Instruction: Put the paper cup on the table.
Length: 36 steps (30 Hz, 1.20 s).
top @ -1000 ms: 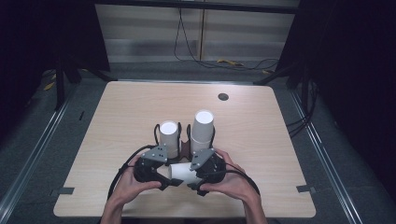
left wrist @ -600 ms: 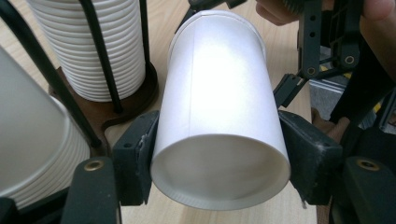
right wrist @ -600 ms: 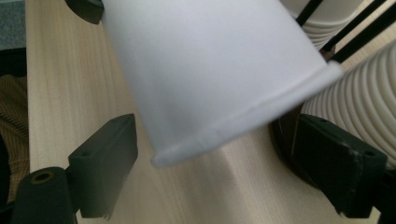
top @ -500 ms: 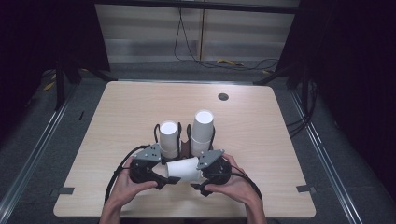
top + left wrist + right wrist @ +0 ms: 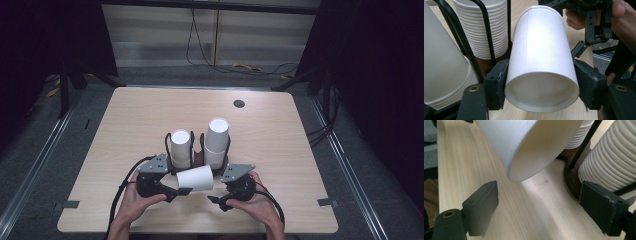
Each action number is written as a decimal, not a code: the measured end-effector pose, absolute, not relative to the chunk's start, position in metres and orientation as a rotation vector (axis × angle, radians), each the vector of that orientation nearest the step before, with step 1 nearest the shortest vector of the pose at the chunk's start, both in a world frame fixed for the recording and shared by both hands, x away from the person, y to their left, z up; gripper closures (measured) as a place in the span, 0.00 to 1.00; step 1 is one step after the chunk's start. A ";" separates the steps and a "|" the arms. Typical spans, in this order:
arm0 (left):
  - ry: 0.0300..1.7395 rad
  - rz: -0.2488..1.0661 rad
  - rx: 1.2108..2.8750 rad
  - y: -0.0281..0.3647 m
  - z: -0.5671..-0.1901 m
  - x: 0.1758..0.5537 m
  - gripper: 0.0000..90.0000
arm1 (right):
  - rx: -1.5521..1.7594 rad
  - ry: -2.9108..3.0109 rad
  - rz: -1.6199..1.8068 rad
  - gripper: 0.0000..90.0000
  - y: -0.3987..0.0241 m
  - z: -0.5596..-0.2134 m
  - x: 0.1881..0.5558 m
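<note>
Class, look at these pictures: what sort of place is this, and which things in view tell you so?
Probably a lab or recording studio, not a home. A bare wooden table stands between dark curtains, cables trail over the floor behind it, and a person works stacked paper cups with a hand-held tool.

1. A pale wooden table point(image 5: 150, 115) stands on a grey floor point(image 5: 45, 150).
2. A small dark round grommet point(image 5: 239, 103) sits near the table's far edge.
3. Cables point(image 5: 210, 60) trail beyond the table, one of them yellow point(image 5: 245, 66).
</note>
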<state>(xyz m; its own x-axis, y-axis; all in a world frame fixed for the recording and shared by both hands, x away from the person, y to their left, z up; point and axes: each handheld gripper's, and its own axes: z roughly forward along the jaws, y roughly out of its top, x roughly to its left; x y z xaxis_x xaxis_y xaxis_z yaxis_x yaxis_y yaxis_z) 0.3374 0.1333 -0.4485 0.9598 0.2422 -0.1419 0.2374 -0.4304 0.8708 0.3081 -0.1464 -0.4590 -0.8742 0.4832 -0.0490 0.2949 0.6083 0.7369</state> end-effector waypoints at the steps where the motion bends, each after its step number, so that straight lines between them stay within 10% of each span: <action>1: 0.339 0.011 2.025 0.134 -0.449 0.338 0.38 | 0.644 2.577 1.149 0.17 -0.148 -0.459 0.307; 36: 0.314 0.034 1.899 0.136 -0.469 0.333 0.37 | 0.727 2.303 1.650 0.15 -0.164 -0.473 0.290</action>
<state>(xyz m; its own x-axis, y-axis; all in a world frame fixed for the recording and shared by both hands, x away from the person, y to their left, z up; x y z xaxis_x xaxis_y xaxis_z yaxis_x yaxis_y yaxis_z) 0.3329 0.1365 -0.4692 0.9637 0.2334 -0.1300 0.2007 -0.3110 0.9290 0.2899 -0.1636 -0.4731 -0.8546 0.5079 0.1079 0.2656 0.2490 0.9314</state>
